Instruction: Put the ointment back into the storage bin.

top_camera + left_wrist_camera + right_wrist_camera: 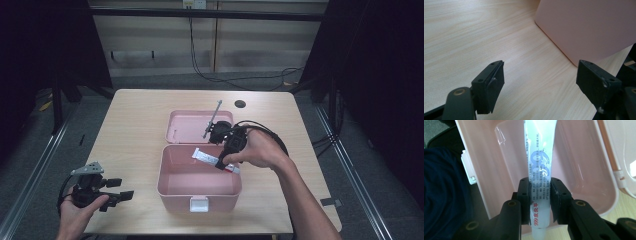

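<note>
A white ointment tube (539,162) with blue and red print is clamped between the pads of my right gripper (541,202), held over the inside of an open pink box (579,167). From above, the tube (207,159) hangs over the box's (172,187) right half, with my right gripper (220,165) coming in from the right. My left gripper (122,189) rests low on the table at the front left, to the left of the box. Its jaws stand wide apart over bare wood (540,75), nothing between them, and the box's pink wall (586,27) is just ahead.
The box's lid (187,127) lies folded back behind it, with a white latch (198,204) on the front wall. A dark round hole (240,104) marks the table's far side. Bare wood stretches to the left of the box.
</note>
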